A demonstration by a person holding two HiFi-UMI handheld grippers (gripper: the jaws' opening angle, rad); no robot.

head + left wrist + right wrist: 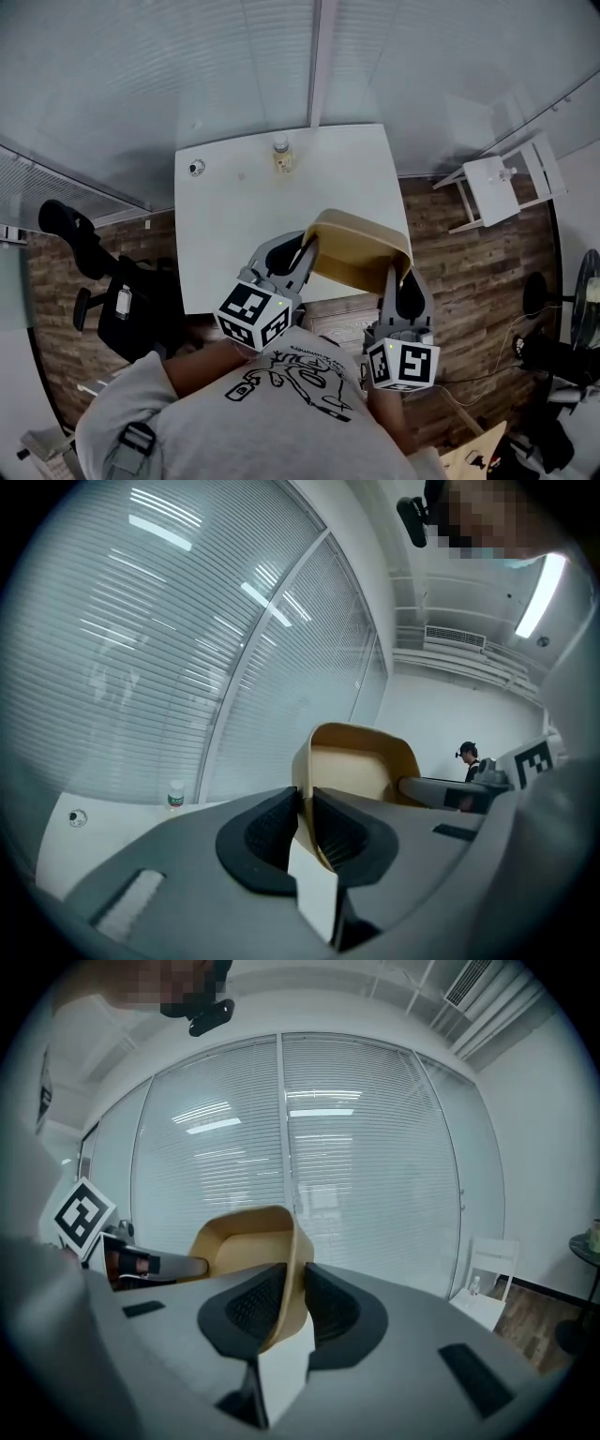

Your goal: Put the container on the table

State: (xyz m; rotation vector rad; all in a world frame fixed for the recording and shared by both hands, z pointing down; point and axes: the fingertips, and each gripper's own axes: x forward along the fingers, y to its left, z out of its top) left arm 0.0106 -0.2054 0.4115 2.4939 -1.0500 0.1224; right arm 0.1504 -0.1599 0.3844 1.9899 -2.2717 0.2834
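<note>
Hanging between the two grippers, the tan container (361,246) sits above the near right corner of the white worktop (234,225), with its near side out past the near edge. No view shows whether its base touches the surface. Both gripper views look into its hollow, with the rim curving up and over at the top (361,761) (248,1241).

The left gripper (307,247) has the container's left wall, and in its own view the dark ribbed fingers (267,832) are clamped on that thin wall with no gap showing. The right gripper (392,278) holds the opposite wall. Its fingers (333,1307) are likewise pressed together on the tan plastic, which stands edge-on between them. Each gripper shows in the other's view, reaching to the far side of the container (450,789) (150,1265).

At the worktop's far edge, near its middle, stands a small bottle (281,155) with a pale cap and a label, well apart from the container. A small round object (196,168) lies near the far left corner.

Off the worktop's right edge a white folding stand (497,187) stands on the wooden floor (469,281). A black office chair (122,300) is beside the left edge. Glass walls with lowered blinds (375,1147) run behind the far edge.
</note>
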